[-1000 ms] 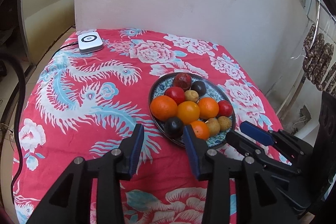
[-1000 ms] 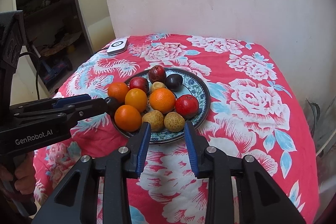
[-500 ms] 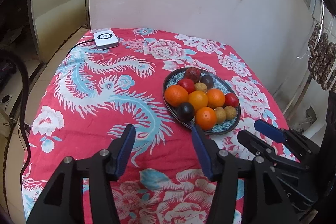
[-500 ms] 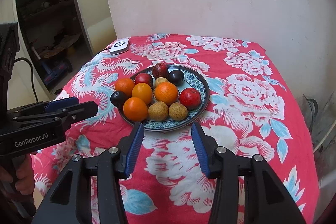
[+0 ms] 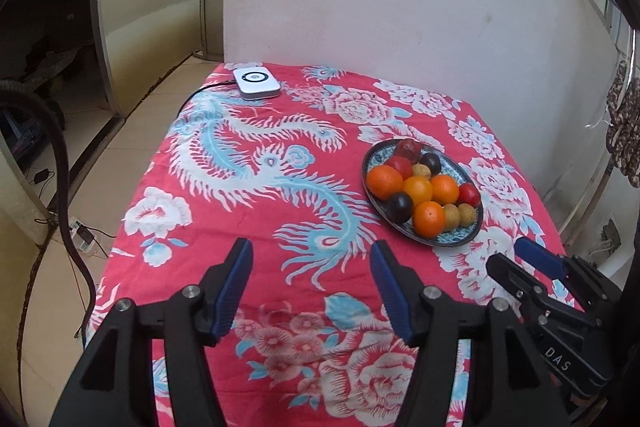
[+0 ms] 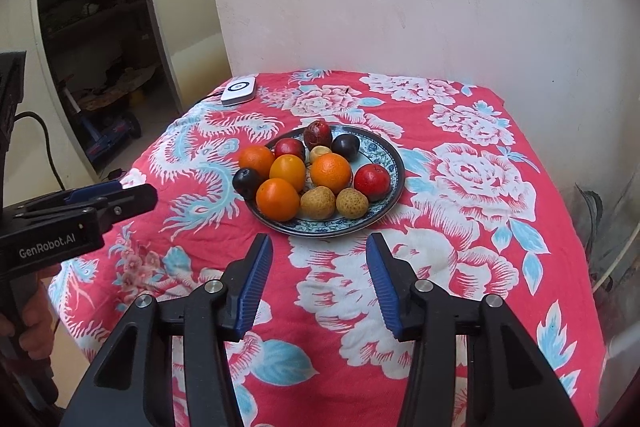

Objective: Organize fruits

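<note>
My left claw (image 5: 310, 263) was opening with nothing between its jaws, my right claw (image 6: 318, 257) released, the fruit plate (image 6: 394, 163) at twelve o'clock.

Home, floral tablecloth (image 6: 472, 179), fruit plate (image 6: 394, 163), tiled floor (image 5: 116, 155), doorway

Glossy ceramic plate (image 6: 394, 163), cloth tablecloth (image 6: 460, 227)
</note>
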`<state>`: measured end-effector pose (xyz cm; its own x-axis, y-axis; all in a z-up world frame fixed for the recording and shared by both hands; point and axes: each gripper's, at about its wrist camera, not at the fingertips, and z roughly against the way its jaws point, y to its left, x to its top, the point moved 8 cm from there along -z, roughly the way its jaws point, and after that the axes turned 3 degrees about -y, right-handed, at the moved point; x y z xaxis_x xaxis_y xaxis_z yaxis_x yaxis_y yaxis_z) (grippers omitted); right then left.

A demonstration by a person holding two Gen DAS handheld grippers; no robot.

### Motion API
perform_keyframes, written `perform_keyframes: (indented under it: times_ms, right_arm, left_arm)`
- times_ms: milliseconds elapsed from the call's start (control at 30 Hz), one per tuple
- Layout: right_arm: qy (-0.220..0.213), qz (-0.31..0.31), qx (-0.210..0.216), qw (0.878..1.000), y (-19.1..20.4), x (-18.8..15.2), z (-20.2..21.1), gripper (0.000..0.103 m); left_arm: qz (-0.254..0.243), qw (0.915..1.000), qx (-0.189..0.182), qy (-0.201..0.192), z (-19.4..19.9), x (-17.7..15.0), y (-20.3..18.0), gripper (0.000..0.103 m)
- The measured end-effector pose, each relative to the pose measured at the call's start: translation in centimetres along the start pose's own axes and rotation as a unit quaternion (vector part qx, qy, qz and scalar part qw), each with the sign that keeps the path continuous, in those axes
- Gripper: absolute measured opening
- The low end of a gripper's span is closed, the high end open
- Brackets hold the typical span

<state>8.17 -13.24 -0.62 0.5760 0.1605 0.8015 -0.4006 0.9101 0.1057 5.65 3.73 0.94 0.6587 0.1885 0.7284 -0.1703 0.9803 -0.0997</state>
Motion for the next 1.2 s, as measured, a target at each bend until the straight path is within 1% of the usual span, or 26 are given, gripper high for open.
perform_keyframes:
  times_ms: [67, 167, 300, 367, 433, 533, 633, 933, 1200]
  right_arm:
    - [-0.003, 0.003, 0.002, 1.000, 0.3, 0.0, 0.3, 0.050]
    - [-0.005, 0.007, 0.007, 1.000, 0.8, 0.0, 0.7, 0.050]
    - [-0.004, 0.004, 0.010, 1.000, 1.0, -0.2, 0.9, 0.051]
    - [-0.002, -0.002, 0.005, 1.000, 0.9, -0.4, 1.0, 0.057]
    - [-0.002, -0.008, -0.002, 1.000, 0.6, -0.6, 1.1, 0.065]
    - [-0.002, -0.018, -0.015, 1.000, -0.2, -1.0, 1.3, 0.071]
    - [0.002, -0.030, -0.030, 0.999, -1.2, -1.6, 1.2, 0.074]
    - [0.027, -0.057, -0.063, 0.996, -3.4, -3.4, 0.0, 0.075]
    - [0.047, -0.052, -0.067, 0.995, -3.4, -4.7, -1.0, 0.075]
  left_arm:
    - [0.005, 0.9999, 0.009, -0.001, 0.8, -0.2, 0.8, 0.065]
    - [0.005, 0.9997, 0.021, -0.007, 2.0, -0.4, 1.5, 0.070]
    - [-0.006, 0.9998, 0.017, -0.008, 2.6, -0.9, 1.1, 0.072]
    - [-0.014, 0.9998, 0.015, -0.006, 2.4, -1.2, 0.5, 0.072]
    - [-0.022, 0.9997, 0.010, 0.000, 2.1, -1.6, -0.1, 0.072]
    - [-0.028, 0.9996, -0.004, 0.010, 1.3, -2.0, -1.2, 0.072]
    - [-0.036, 0.9991, -0.011, 0.021, 0.3, -2.5, -2.3, 0.073]
    - [-0.056, 0.9975, -0.011, 0.042, -2.5, -3.6, -4.4, 0.073]
    - [-0.067, 0.9957, -0.005, 0.064, -4.0, -4.9, -5.1, 0.073]
